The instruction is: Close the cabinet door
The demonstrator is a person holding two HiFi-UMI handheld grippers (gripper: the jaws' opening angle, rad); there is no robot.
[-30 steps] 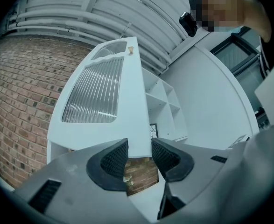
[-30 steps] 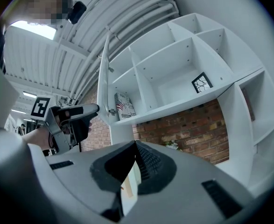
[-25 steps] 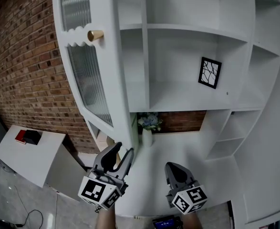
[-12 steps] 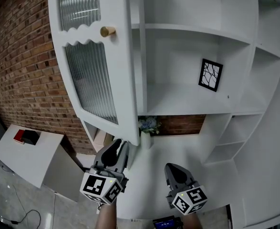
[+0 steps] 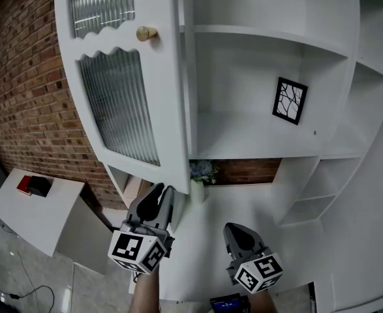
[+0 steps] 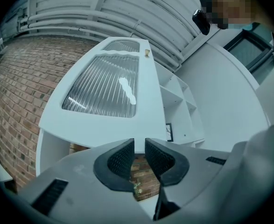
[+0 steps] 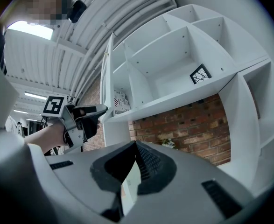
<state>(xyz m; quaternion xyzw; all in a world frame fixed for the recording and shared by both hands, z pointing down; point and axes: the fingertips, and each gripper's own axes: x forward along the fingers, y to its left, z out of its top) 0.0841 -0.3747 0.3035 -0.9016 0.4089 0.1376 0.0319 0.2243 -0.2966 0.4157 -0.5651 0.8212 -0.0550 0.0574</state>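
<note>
White ribbed-glass cabinet door (image 5: 122, 103) has swung closer to the white shelf cabinet (image 5: 256, 77) and is still ajar, upper left. Your left claw (image 5: 163, 193) has just been closing: narrow gap, nothing pinched, tips at the door's lower corner. Right claw (image 5: 235, 230) closed, empty. Closing is under way.

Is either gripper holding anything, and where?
Nothing is held. The left gripper, jaws just closing, is empty at the lower corner of the cabinet door; the right gripper shut, empty.
</note>
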